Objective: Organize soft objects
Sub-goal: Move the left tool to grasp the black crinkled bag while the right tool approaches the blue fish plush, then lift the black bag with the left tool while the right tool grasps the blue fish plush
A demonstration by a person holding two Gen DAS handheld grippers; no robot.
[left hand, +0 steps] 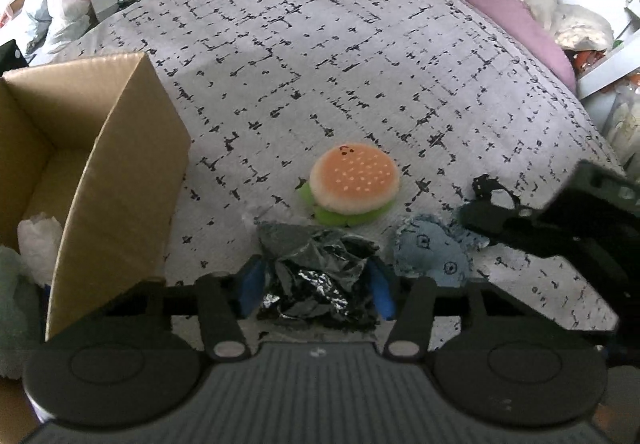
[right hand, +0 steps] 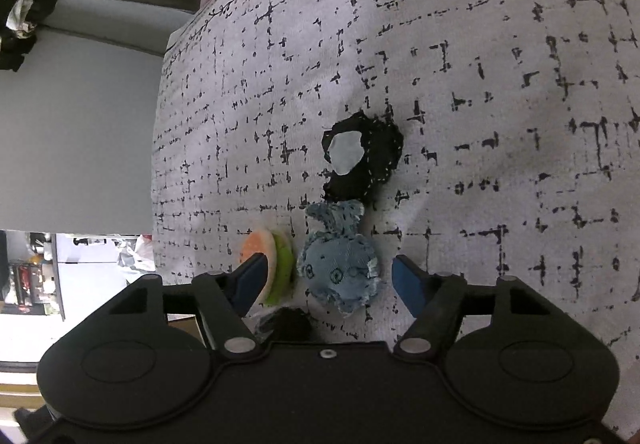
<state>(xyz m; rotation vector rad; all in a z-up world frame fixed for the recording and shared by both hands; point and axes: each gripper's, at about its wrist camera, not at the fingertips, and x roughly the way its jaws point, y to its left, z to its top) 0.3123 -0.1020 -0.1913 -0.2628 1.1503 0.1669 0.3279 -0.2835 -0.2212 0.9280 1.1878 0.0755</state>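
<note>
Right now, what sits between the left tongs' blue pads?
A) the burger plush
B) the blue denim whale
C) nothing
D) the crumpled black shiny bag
D: in the left wrist view the crumpled black shiny bag fills the gap of the left tongs, while the burger plush lies beyond them.

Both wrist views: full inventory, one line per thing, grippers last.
Burger toy: 1, orange bun with green edge, on the bedspread past the left gripper.
Crumpled bag: 1, black and shiny, between the left gripper's fingers.
Whale toy: 1, light blue denim, between the right gripper's fingers.
Black toy: 1, black with a pale patch, just beyond the whale toy.
Box: 1, brown cardboard, open, at the left.
Bedspread: 1, grey with black marks, under everything.
Left gripper: black with blue pads, pads against the bag.
Right gripper: same, open around the whale toy.
</note>
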